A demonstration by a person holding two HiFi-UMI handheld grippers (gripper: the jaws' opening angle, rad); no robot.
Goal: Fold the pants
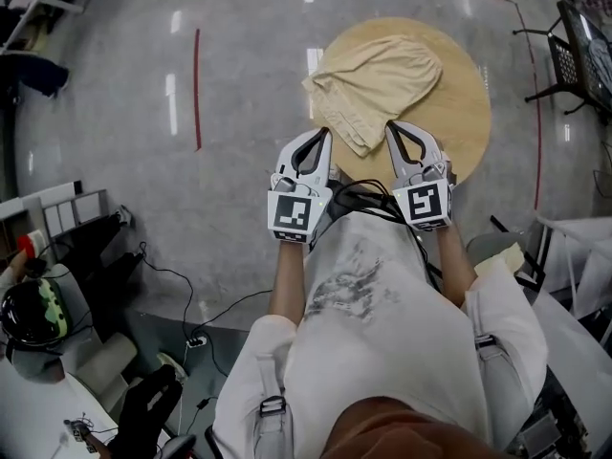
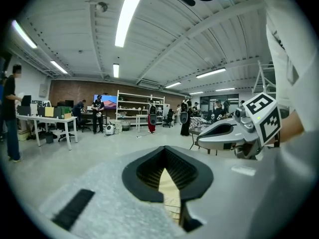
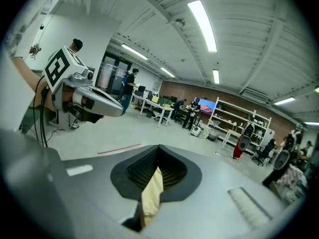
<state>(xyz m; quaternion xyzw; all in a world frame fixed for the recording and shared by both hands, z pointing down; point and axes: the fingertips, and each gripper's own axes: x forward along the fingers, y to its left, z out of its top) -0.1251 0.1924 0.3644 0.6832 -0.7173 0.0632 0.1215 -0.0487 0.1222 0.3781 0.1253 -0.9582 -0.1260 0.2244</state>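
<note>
Beige pants (image 1: 378,84) lie bunched on a round wooden table (image 1: 469,103) in the head view. My left gripper (image 1: 328,134) is at the pants' near left edge and my right gripper (image 1: 388,125) at the near right edge. Both point away from me, side by side. In the left gripper view the left gripper (image 2: 167,156) is shut on a strip of the beige pants (image 2: 168,185). The right gripper view shows the same: my right gripper (image 3: 158,151) pinches a fold of the pants (image 3: 152,195). Each gripper also appears in the other's view, the right gripper (image 2: 234,133) and the left gripper (image 3: 84,96).
A red line (image 1: 198,89) runs across the shiny grey floor left of the table. A black chair (image 1: 574,60) stands at the far right. Black cables (image 1: 182,285) and gear lie on the floor at the lower left. Shelves (image 2: 132,108) and people stand far off.
</note>
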